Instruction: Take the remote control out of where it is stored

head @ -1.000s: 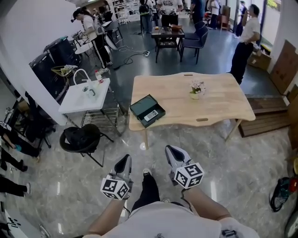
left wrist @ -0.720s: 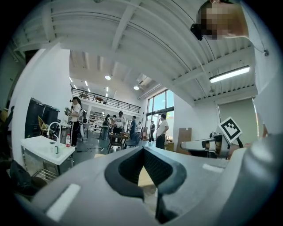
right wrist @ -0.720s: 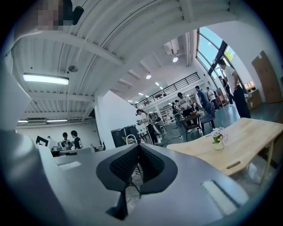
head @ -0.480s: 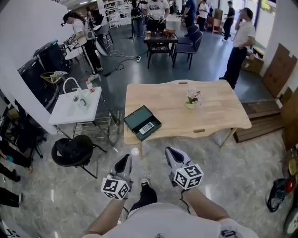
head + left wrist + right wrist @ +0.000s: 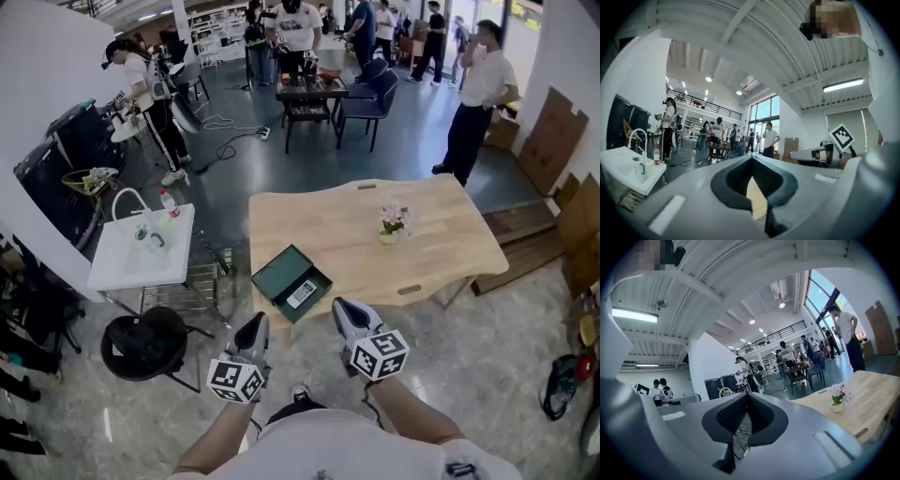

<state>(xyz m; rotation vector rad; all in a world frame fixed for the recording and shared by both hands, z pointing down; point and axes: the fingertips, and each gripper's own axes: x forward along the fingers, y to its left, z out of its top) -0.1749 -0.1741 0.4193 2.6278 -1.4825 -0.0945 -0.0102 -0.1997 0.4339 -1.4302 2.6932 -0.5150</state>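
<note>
A dark green box (image 5: 292, 283) with a white label on its lid lies closed near the front left corner of the wooden table (image 5: 441, 246). No remote control shows in any view. My left gripper (image 5: 254, 325) and right gripper (image 5: 343, 308) are held side by side in the air just short of the table's near edge, with the box ahead between them. Both are shut with nothing in them. In the left gripper view the jaws (image 5: 751, 159) meet at the tips. The right gripper view shows the same (image 5: 746, 395), with the table to its right.
A small flower pot (image 5: 391, 225) stands mid-table. Left of the table are a white sink stand (image 5: 141, 253) with a bottle and a black chair (image 5: 150, 342). Several people stand beyond, round a dark table (image 5: 309, 92). Cardboard sheets (image 5: 553, 141) lean at the right.
I have stepped closer to the wooden table, so the green box now sits just ahead of the grippers. Both grippers keep the same pose and stay shut.
</note>
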